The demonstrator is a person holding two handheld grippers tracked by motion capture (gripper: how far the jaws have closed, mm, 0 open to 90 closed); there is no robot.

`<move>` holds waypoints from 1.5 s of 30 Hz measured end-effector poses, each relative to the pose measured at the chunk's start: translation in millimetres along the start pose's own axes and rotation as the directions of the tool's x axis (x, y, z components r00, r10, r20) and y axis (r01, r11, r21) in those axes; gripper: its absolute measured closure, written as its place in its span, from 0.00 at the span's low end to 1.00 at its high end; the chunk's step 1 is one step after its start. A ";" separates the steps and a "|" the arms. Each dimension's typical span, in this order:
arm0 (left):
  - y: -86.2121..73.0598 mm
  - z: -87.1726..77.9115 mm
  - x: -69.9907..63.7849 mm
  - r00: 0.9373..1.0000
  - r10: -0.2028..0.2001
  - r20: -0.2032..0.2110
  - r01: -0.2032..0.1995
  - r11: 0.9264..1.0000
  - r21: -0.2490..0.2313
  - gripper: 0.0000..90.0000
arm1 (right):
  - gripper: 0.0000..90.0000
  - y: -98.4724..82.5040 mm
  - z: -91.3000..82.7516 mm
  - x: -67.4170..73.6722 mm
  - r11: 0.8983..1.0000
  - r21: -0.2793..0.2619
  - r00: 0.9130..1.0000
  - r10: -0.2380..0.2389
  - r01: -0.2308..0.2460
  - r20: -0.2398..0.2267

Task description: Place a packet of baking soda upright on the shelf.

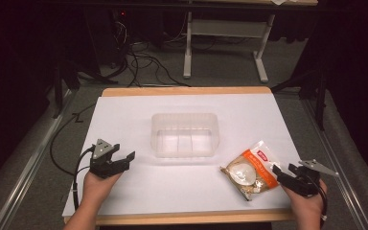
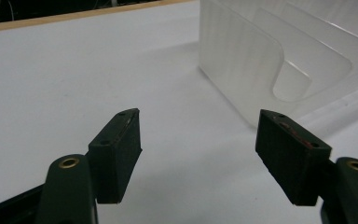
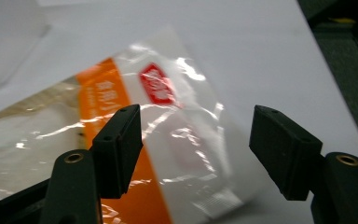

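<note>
Glossy crinkled packet [image 1: 250, 169] near ribbed translucent rectangular tub [image 1: 185, 134]

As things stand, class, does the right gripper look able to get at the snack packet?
Probably yes. The right gripper sits at the snack packet edge with its jaws open, and in the right gripper view the packet lies flat on the white table with nothing between.

A tub [image 1: 185, 134] sits mid-table [image 1: 124, 110]. A packet [image 1: 249, 170] lies to its right, nearer the person. The left gripper [image 1: 124, 160] is left of the tub; the right gripper [image 1: 283, 173] is just beside the packet.
</note>
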State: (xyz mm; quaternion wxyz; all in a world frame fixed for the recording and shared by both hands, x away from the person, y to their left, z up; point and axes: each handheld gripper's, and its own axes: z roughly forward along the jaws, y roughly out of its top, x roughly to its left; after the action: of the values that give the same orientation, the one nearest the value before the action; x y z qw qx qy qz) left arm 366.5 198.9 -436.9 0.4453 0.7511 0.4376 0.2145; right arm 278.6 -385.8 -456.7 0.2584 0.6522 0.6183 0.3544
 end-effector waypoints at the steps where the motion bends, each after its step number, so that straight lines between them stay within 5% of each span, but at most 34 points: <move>1: 1.0 1.8 -1.7 1.000 0.002 0.008 -0.002 1.000 -0.001 0.35 | 0.38 -1.6 -0.4 -5.1 1.000 0.005 1.000 0.019 -0.019 0.001; 6: 3.0 6.5 -9.0 0.999 0.045 0.018 -0.045 0.999 0.009 0.35 | 0.39 -11.4 6.2 -22.6 0.991 0.069 0.993 0.115 -0.114 -0.016; 9: 2.8 6.4 -10.7 0.998 0.059 0.023 -0.059 0.998 0.014 0.35 | 0.43 -11.3 6.7 -22.3 0.991 0.065 0.993 0.120 -0.119 -0.020; 13: 2.9 5.8 -10.6 0.998 0.055 0.023 -0.056 0.998 0.010 0.35 | 0.64 -12.6 7.7 -21.9 0.987 0.081 0.981 0.150 -0.141 -0.125; 22: 2.0 8.3 -13.7 0.997 0.070 0.030 -0.071 0.997 0.020 0.35 | 0.80 -14.7 7.3 -26.4 0.982 0.084 0.971 0.183 -0.171 -0.156; 24: 1.9 8.7 -14.0 0.997 0.071 0.033 -0.072 0.997 0.024 0.35 | 0.83 -15.1 7.9 -27.0 0.977 0.098 0.960 0.208 -0.192 -0.190; 25: 1.9 8.9 -13.9 0.997 0.074 0.034 -0.075 0.997 0.025 0.35 | 0.82 -15.3 9.8 -27.5 0.973 0.108 0.941 0.227 -0.205 -0.250; 26: 1.7 9.3 -14.3 0.997 0.074 0.034 -0.075 0.997 0.026 0.35 | 0.77 -15.0 11.7 -22.5 0.979 0.126 0.952 0.187 -0.160 -0.242; 28: 1.5 9.9 -14.7 0.996 0.076 0.036 -0.077 0.997 0.026 0.35 | 0.75 -14.4 12.3 -20.0 0.982 0.128 0.960 0.167 -0.140 -0.227; 36: 0.6 12.0 -17.3 0.995 0.092 0.042 -0.094 0.995 0.038 0.35 | 0.75 -12.0 15.9 -12.8 0.987 0.119 0.962 0.133 -0.107 -0.237; 41: 0.5 12.7 -18.9 0.994 0.103 0.043 -0.105 0.993 0.045 0.35 | 1.00 -7.4 17.1 -3.0 0.992 0.109 0.974 0.089 -0.068 -0.206; 45: 0.1 13.7 -20.2 0.993 0.109 0.041 -0.111 0.993 0.046 0.35 | 1.00 1.6 6.1 24.2 1.000 0.012 0.980 -0.007 0.010 -0.197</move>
State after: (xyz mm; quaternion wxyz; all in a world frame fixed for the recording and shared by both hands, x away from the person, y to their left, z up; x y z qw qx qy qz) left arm 365.6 175.1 -442.4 0.4230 0.7886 0.3919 0.2137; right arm 284.0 -361.5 -455.8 0.1930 0.6130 0.6459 0.4120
